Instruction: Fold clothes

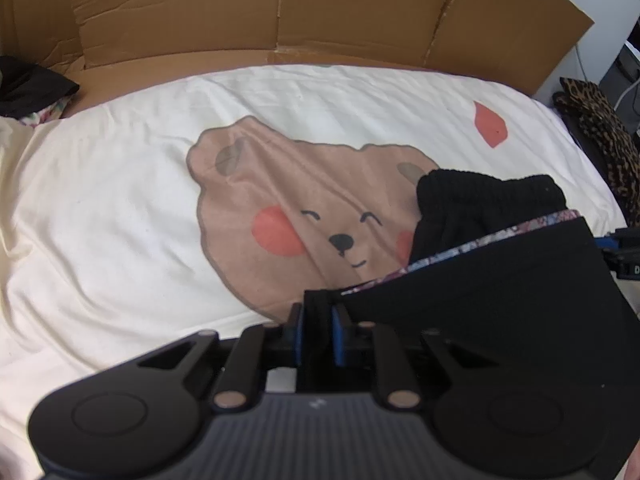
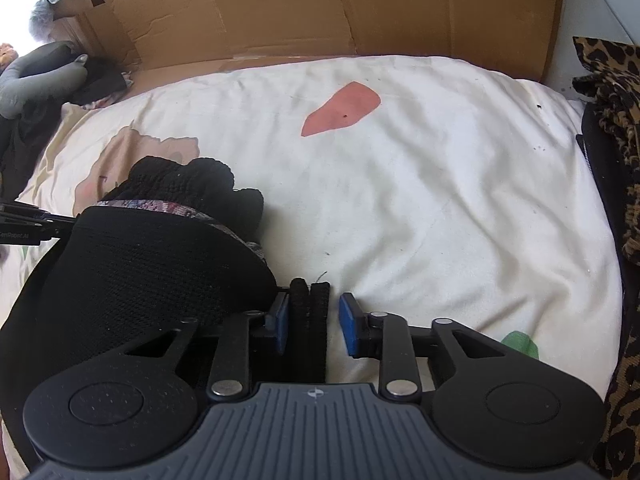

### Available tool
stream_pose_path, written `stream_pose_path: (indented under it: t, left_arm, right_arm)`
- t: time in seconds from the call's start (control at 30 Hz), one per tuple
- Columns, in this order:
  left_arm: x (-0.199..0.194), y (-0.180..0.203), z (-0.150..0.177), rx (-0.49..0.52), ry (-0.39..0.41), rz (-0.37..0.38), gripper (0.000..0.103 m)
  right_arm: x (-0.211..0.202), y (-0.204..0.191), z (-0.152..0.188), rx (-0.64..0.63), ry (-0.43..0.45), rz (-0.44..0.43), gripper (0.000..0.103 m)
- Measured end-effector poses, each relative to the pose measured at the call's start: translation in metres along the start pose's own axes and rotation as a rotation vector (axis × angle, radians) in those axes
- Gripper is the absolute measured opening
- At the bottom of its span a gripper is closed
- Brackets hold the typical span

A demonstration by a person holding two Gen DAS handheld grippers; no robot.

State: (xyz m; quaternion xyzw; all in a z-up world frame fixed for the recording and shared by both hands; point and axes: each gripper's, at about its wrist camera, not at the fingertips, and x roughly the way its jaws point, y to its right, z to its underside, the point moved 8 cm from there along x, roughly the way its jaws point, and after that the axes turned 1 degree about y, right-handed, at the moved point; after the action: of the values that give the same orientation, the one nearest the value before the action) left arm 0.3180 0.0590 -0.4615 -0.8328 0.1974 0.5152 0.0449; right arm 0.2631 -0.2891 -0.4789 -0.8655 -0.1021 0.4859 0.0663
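Partly legible lettering, seemingly "GenRobot.AI", on the left gripper seen from the right wrist. Left gripper pinching black garment over bear sheet. Right gripper slightly spread, garment edge between pads, right pad clear. Only right view: grey pillow.

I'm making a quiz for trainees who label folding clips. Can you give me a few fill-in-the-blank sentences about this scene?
1. The white bedsheet is printed with the smiling face of a ____.
2. The left gripper is shut on the edge of a ____ garment.
3. Behind the bed stands flattened brown ____.
4. In the right wrist view, a folded edge of the garment lies between the right gripper's fingers, and the right-hand finger stands ____ of it.

Missing words: bear; black; cardboard; clear
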Motion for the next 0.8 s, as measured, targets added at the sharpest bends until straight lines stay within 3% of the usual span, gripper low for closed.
stream_pose_path:
  t: [0.2,0.33,0.47,0.67,0.8]
  left_arm:
    - [-0.0001,0.0003,-0.0002,0.001,0.003,-0.004,0.013]
    - [-0.0001,0.0000,-0.0002,-0.003,0.006,-0.005,0.013]
    - [-0.0001,0.0006,-0.0006,-0.001,0.002,-0.003,0.013]
    - [-0.0016,0.0031,-0.0007,0.023,0.011,-0.008,0.008]
    - [-0.0054,0.0032,0.0000,0.021,0.027,-0.013,0.006]
  right_arm:
    - [0.0009,-0.0007,-0.0004,0.002,0.000,-0.007,0.020]
    - [0.0028,0.0003,-0.0018,0.019,-0.007,0.002,0.028]
    - [0.0041,-0.0001,-0.0025,0.015,-0.009,0.004,0.028]
    - [0.0033,-0.0037,-0.0035,-0.011,-0.007,-0.011,0.013]
    - [0.0000,-0.0024,-0.0046,0.008,0.004,-0.022,0.010]
